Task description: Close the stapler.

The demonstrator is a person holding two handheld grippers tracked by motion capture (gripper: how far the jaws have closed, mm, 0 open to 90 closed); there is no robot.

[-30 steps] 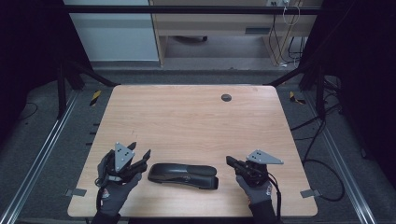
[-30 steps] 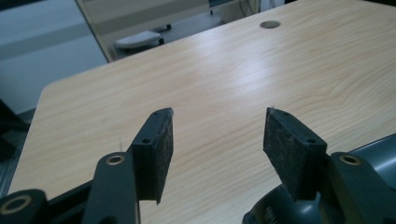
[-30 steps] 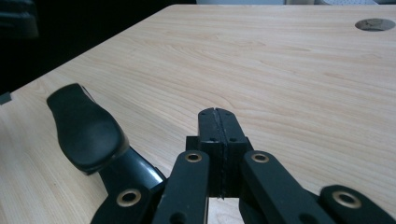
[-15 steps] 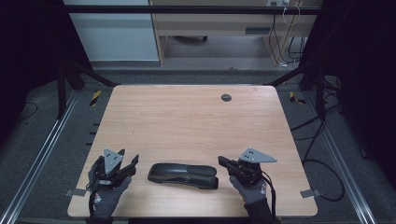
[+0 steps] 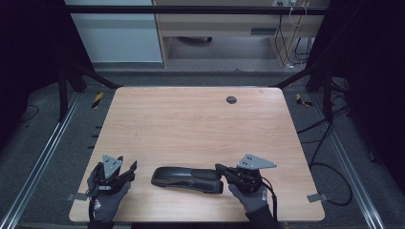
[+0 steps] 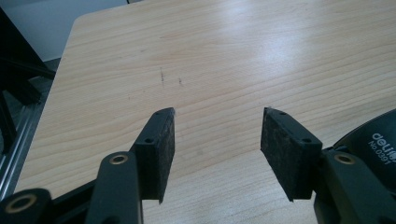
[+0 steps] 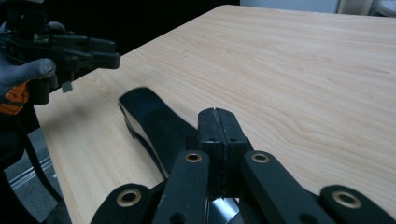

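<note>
**Entry: black stapler, near edge of table — risks at this moment**

Item: one black stapler (image 5: pixel 187 179), lying flat and lengthwise on the wooden table (image 5: pixel 191 124), close to the near edge. All places below are given from the stapler.

Right gripper (image 5: pixel 220 168): at the stapler's right end, touching or just over it; I cannot tell which. Its jaws are pressed fully together, pad to pad, with nothing between them, as the right gripper view shows.

Left gripper (image 5: pixel 130 168): just beside the stapler's left end, apart from it. Its jaws have just been closing a little and stand about half open, with bare table between them; the stapler's rounded end (image 6: pixel 373 140) sits outside the right-hand pad (image 6: pixel 285 154).

Risks, as I judge them:
- If I push with the closed right jaws, the stapler could slide or spin leftward, since nothing holds it.
- The left jaws are offset; closing now would catch air or clip the end and knock it askew.
- The stapler lies near the table's edge; a nudge toward me could send it off.
</note>
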